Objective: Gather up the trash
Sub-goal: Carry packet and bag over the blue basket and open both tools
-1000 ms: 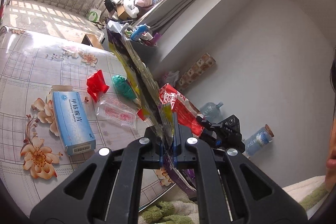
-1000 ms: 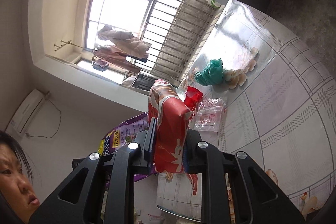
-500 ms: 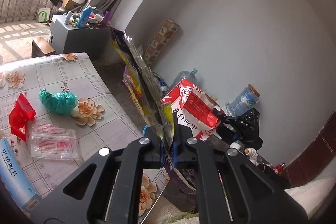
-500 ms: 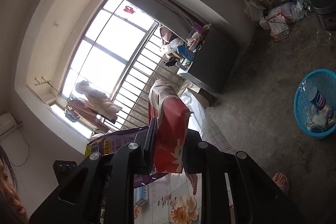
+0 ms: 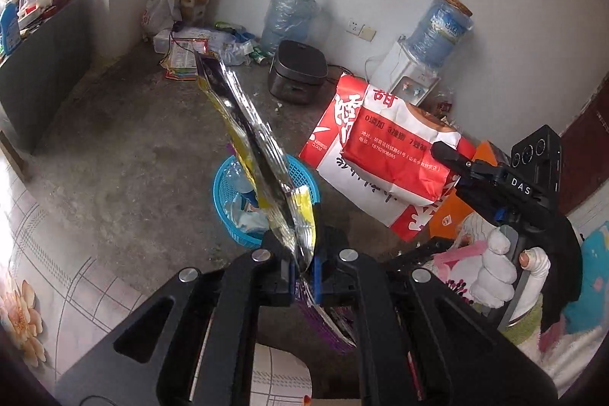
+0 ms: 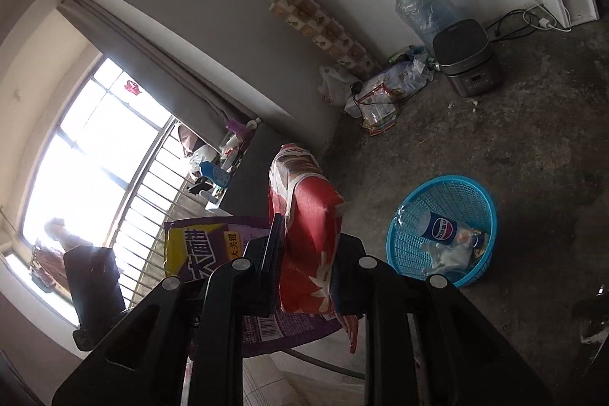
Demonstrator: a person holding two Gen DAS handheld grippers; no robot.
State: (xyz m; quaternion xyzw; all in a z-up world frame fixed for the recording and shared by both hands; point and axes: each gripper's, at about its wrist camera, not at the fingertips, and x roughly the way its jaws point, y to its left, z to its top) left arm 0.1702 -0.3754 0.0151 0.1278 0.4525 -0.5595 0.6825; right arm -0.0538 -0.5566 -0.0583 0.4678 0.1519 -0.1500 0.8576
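Left tool [image 5: 303, 267] clamped on purple-yellow snack bag [image 5: 259, 155], held above blue basket [image 5: 228, 193] on the floor. Right tool [image 6: 304, 265] clamped on red-white wrapper [image 6: 308, 234]; basket holds a bottle [image 6: 441, 227], maybe crumpled plastic too.

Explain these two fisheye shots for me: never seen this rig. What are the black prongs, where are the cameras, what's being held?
No robot here: a person carries a handheld two-finger gripper in each hand, each with a camera looking along its fingers.

The left wrist view shows the left gripper shut on a flat purple and yellow snack bag. To its right, a white-gloved hand holds the right gripper, clamped on a red and white bag.

The right wrist view shows that same gripper and red bag, with the purple bag at left.

On the concrete floor stands a blue basket already holding a plastic bottle.
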